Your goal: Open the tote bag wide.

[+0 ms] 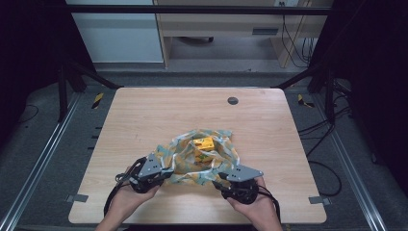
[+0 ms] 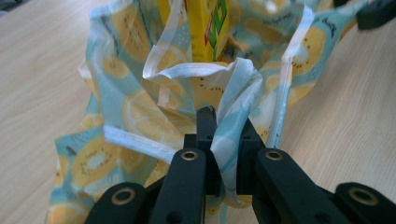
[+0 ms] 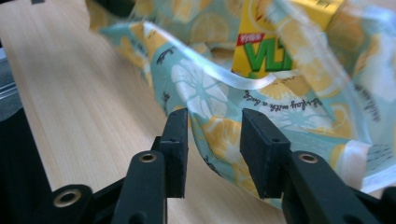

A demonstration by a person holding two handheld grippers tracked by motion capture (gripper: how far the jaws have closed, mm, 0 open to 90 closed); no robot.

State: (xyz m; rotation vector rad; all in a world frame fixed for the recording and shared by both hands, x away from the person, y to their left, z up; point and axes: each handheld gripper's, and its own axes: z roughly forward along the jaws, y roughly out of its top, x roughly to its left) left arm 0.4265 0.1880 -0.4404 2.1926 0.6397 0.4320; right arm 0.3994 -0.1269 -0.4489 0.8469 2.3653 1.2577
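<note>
While left gripper (image 2: 227, 140) fingers pinch the cloth (image 2: 140, 107), right gripper (image 3: 212, 140) fingers part, cloth loose between

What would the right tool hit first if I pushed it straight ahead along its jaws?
Most likely the lemon-print cloth: a fold already lies between the open jaws of the right tool. Just behind it stands the yellow carton, though how far back is hard to judge.

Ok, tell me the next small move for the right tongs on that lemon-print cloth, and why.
Probably close the right tongs on the cloth edge. Their jaws stand apart with a fold of the fabric between them, not pinched, while the left tongs are already shut on a white-hemmed edge. With both sides gripped, the cloth could be drawn up around the yellow carton.
</note>
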